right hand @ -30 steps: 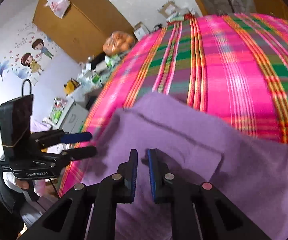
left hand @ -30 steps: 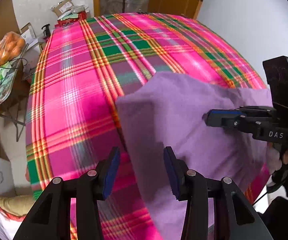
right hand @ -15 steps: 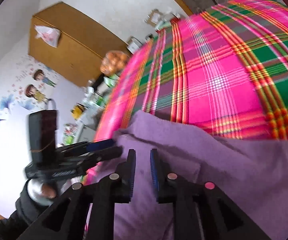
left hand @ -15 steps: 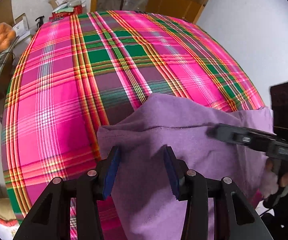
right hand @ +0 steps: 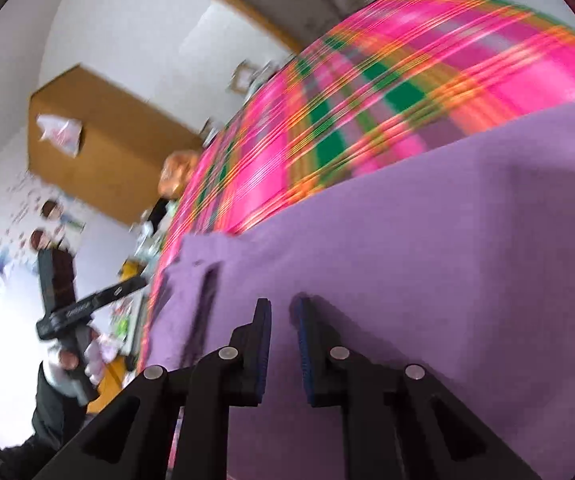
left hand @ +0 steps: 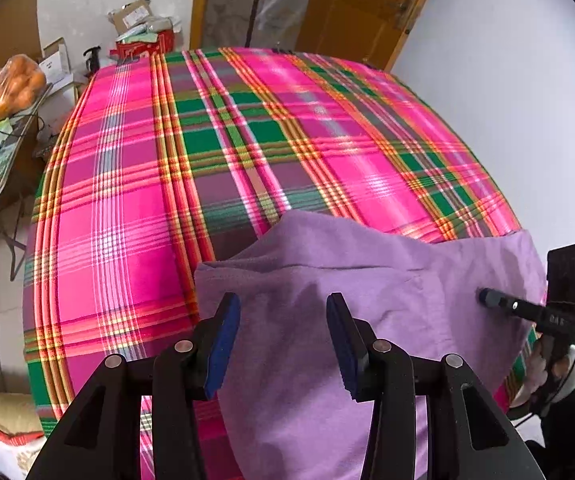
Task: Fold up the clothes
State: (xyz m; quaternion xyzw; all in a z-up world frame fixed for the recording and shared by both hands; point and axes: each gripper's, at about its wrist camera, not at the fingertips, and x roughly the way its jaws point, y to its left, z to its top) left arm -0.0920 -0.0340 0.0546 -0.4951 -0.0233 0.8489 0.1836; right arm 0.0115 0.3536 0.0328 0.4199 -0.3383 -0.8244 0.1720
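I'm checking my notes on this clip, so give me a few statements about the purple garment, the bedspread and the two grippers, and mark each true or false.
1. The purple garment lies on a plaid bedspread. True.
2. The bedspread is plain blue. False: it is pink plaid with green and orange lines.
3. The left gripper has its jaws well apart with no cloth pinched between them. True.
4. A bag of orange fruit sits to the left of the bed in the left wrist view. True.
5. The right gripper is over bare bedspread, away from the garment. False: it is over the purple garment, jaws closing, nothing visibly pinched.
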